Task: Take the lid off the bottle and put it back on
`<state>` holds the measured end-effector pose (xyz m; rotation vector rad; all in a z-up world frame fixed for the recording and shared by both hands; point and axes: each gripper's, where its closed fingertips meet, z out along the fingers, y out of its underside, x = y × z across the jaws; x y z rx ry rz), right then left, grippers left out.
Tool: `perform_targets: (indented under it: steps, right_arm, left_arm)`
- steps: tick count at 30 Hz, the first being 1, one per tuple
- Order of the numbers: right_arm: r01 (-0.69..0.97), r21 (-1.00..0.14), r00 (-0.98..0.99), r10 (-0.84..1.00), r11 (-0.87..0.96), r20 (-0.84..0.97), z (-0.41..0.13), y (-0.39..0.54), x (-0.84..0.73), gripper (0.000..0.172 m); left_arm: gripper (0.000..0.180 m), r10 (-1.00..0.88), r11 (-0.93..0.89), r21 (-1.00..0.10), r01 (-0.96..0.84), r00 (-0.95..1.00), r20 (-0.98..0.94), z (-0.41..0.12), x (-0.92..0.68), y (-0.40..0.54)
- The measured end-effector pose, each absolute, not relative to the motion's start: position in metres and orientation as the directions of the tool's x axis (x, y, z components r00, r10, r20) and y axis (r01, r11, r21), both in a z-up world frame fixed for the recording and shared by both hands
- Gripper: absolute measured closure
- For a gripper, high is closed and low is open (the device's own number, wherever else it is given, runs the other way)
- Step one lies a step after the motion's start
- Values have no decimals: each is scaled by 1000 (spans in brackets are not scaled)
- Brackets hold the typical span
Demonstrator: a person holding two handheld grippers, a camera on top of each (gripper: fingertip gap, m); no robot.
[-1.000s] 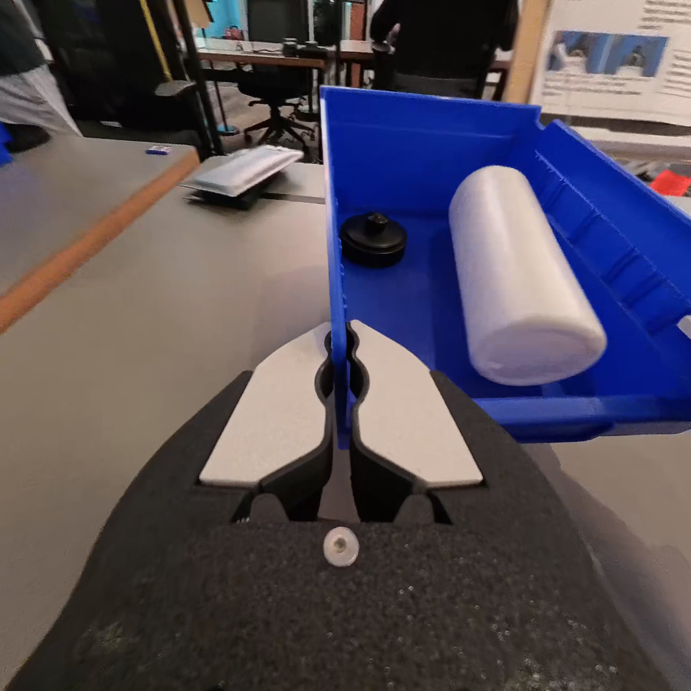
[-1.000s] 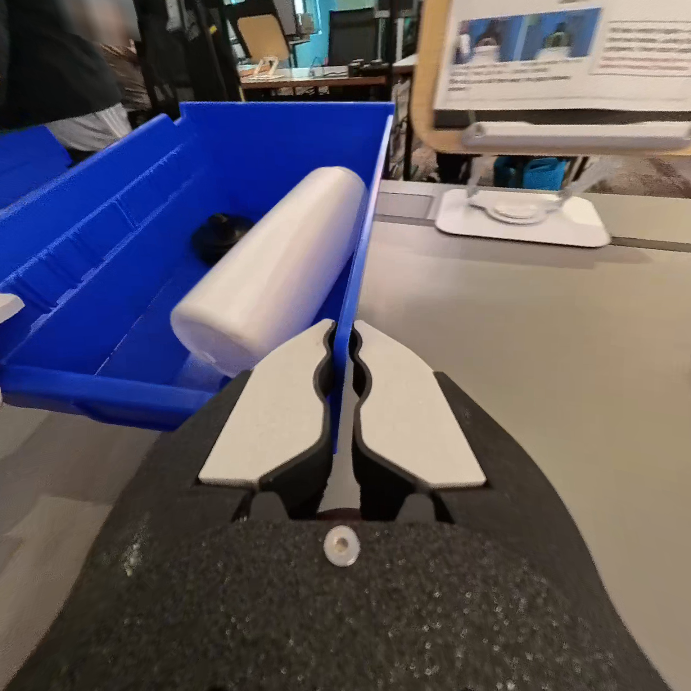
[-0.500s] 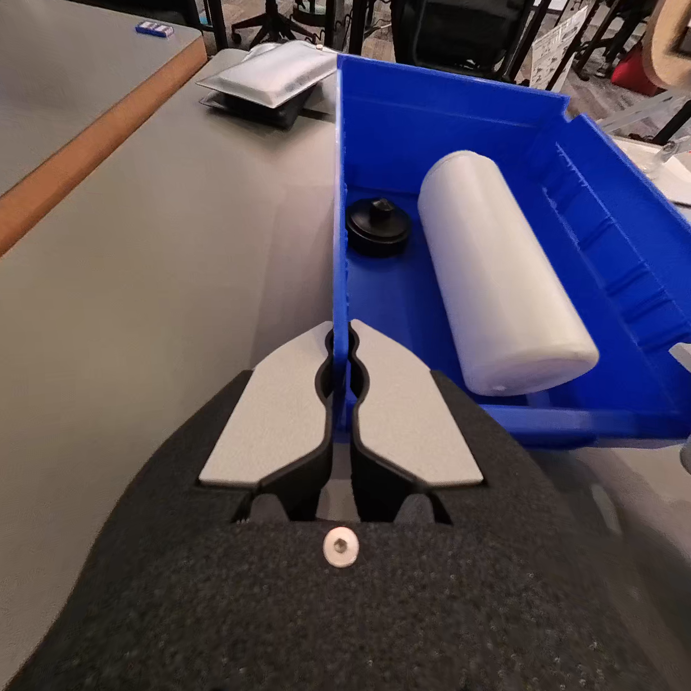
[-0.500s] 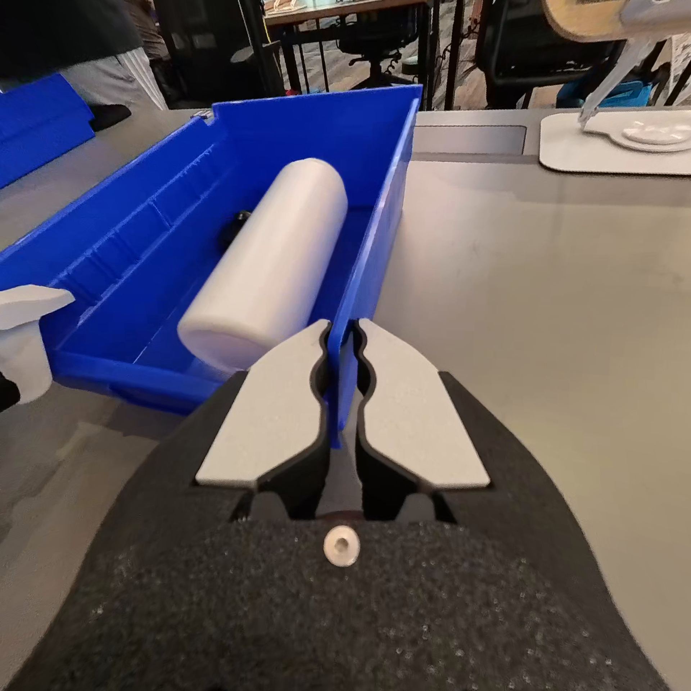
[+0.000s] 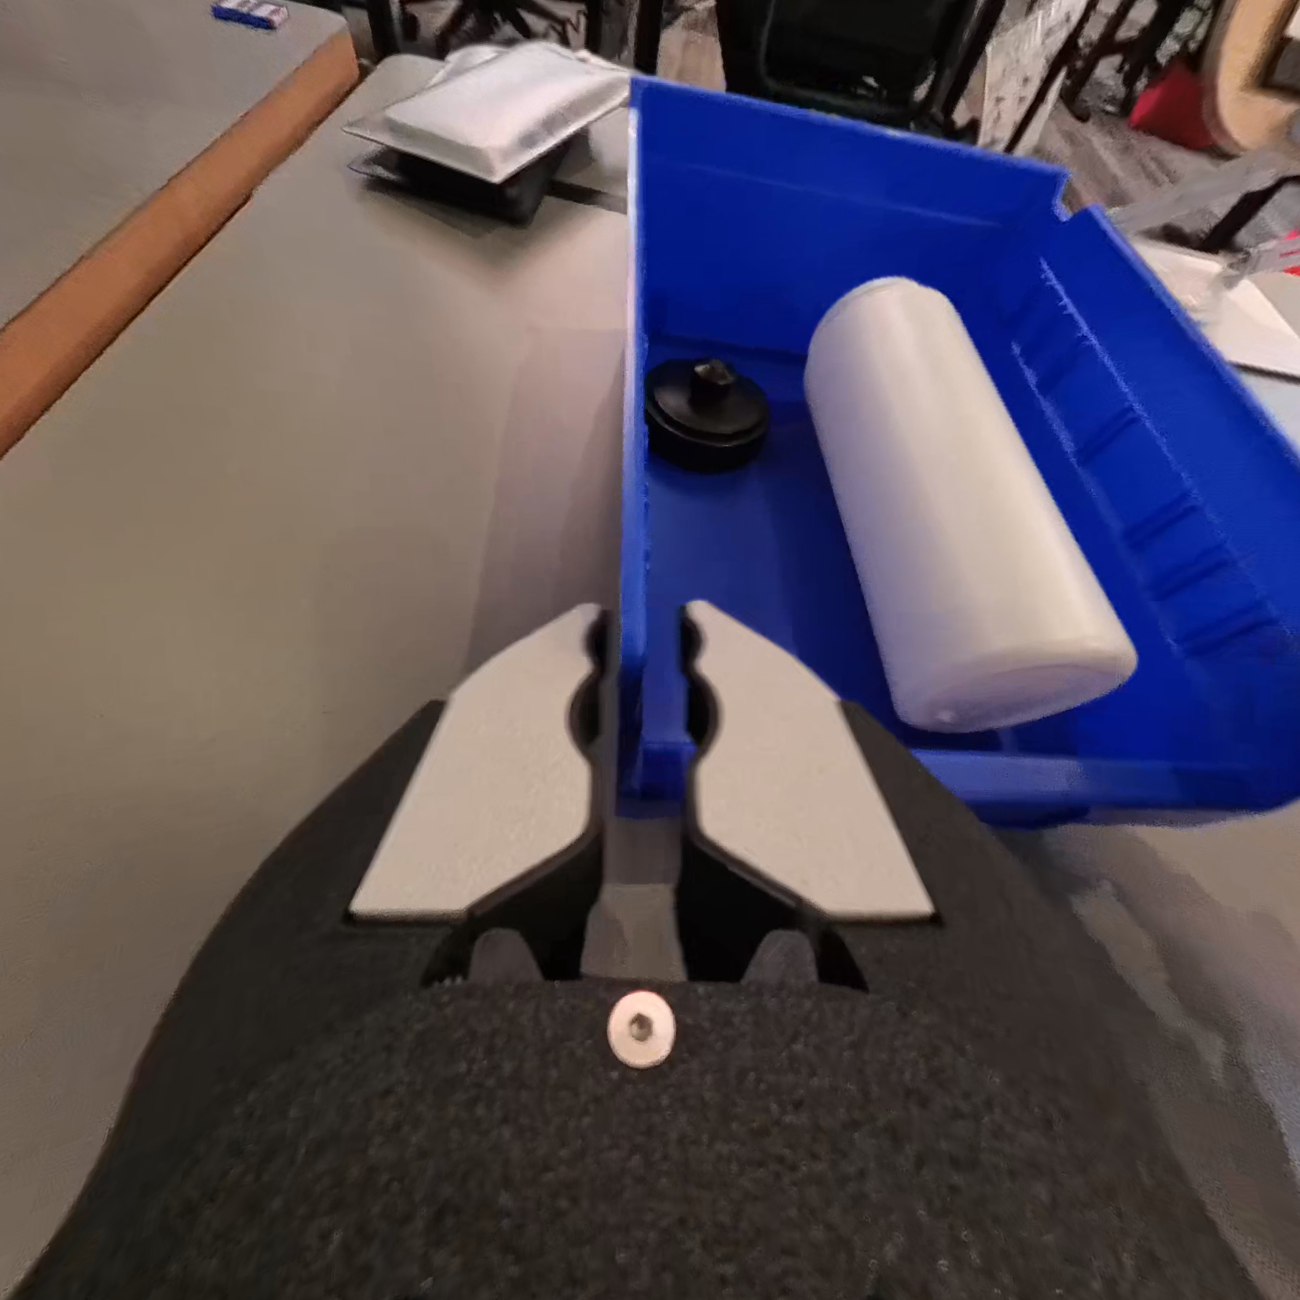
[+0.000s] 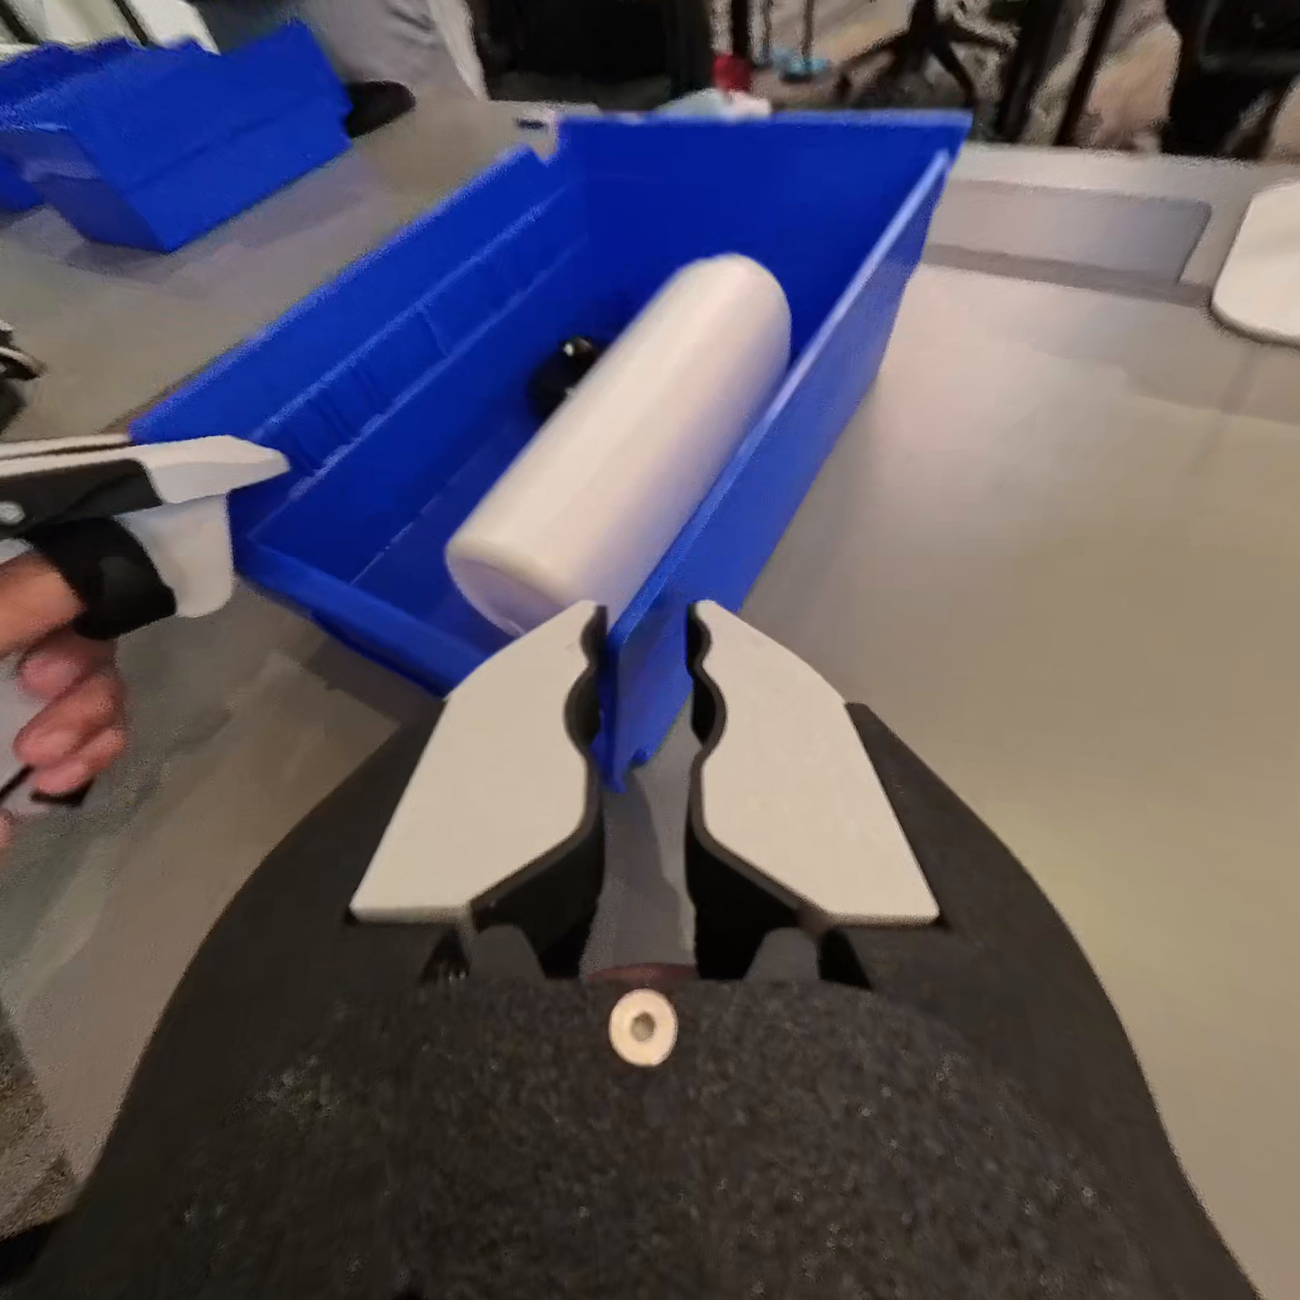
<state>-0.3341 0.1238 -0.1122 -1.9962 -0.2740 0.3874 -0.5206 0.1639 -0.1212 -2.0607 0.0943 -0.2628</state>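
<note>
left wrist view: one bottle [image 5: 942,506], one lid [image 5: 705,415], one bin [image 5: 809,190].

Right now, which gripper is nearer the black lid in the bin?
Left. The left gripper straddles the bin wall right beside the black lid; the right gripper straddles the opposite wall, past the bottle.

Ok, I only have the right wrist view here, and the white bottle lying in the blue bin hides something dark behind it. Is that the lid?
Observer: Yes. The left wrist view shows a round black lid with a knob lying on the floor of the blue plastic bin, beside the white cylindrical bottle and not on it.
Operator: And the left tongs? I see only a tip.
Observer: The left tongs straddle the bin's left wall, parted, with a gap at the inner pad.
Operator: Anything beyond the bin there?
Observer: A silvery flat pouch on the grey table.
</note>
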Motion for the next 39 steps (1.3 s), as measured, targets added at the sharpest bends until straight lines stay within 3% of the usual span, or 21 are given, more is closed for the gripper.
perform_targets:
  steps: [1,4,9,13,20,28,33,39]
  right_arm:
    - [40,-918,911,392,-395,-129,-100,118,-328,147]
    - [101,-962,873,486,-255,-37,-62,95,-290,137]
    - [207,-956,835,547,-205,64,-43,59,-186,128]
    - [223,-947,892,440,-231,103,-58,36,-82,118]
    - [36,-971,970,243,-237,-24,-97,-28,28,114]
    - [93,-974,984,168,-209,58,-106,-35,65,116]
    - [-42,-973,979,183,-225,-84,-107,-38,61,117]
    - [40,-968,985,172,-248,-4,-116,-31,63,118]
  left_arm:
    - [147,-165,-474,-880,40,977,133,-111,-525,160]
    - [125,-152,-376,-927,9,986,71,-64,-529,139]
    - [113,-400,-371,-923,101,880,257,-29,-434,89]
    - [115,-582,-474,-876,88,716,386,-58,-326,38]
    - [115,-664,-524,-848,-83,663,345,-124,-257,3]
    - [120,-721,-523,-848,-86,575,387,-129,-246,17]
    - [121,-758,-438,-876,-201,607,240,-138,-243,24]
    - [121,-739,-555,-818,-152,543,400,-144,-236,0]
